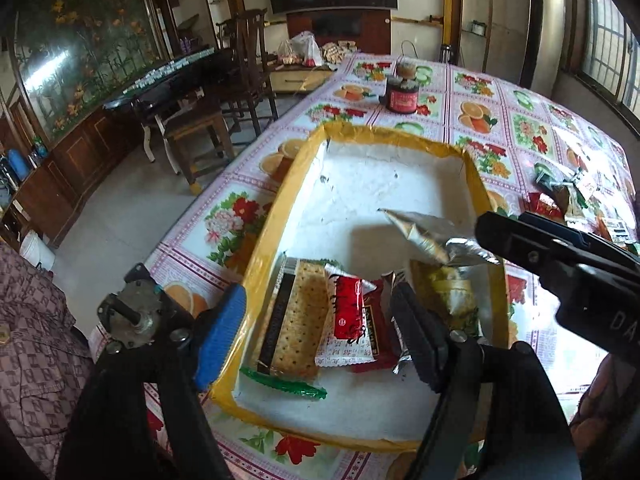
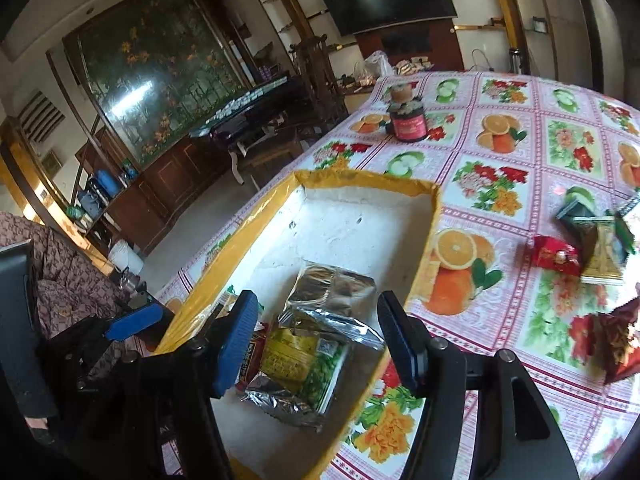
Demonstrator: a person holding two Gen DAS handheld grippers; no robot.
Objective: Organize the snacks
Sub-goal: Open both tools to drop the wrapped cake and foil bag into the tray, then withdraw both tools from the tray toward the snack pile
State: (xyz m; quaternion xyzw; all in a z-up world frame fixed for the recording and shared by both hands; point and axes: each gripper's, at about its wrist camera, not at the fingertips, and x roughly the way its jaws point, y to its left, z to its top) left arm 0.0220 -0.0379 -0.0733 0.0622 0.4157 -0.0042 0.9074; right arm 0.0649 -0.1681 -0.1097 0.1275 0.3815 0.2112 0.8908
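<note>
A white foam box with a yellow taped rim (image 1: 280, 200) (image 2: 428, 232) sits on the table. Inside lie a cracker pack (image 1: 296, 320), a red packet (image 1: 350, 306) and a yellow-green pack (image 1: 452, 292) (image 2: 300, 364). A silver foil packet (image 2: 332, 304) (image 1: 424, 234) rests on top of the yellow-green pack. My left gripper (image 1: 320, 340) is open over the box's near end. My right gripper (image 2: 316, 344) is open, its jaws on either side of the silver packet without gripping it; it shows in the left wrist view (image 1: 560, 264) at the right.
Loose snack packets (image 2: 580, 248) lie on the flowered tablecloth right of the box, with a dark red bag (image 2: 616, 344) nearer. A red-labelled jar (image 1: 402, 96) (image 2: 408, 120) stands at the far end. Chairs and a dark table (image 1: 192, 92) stand to the left.
</note>
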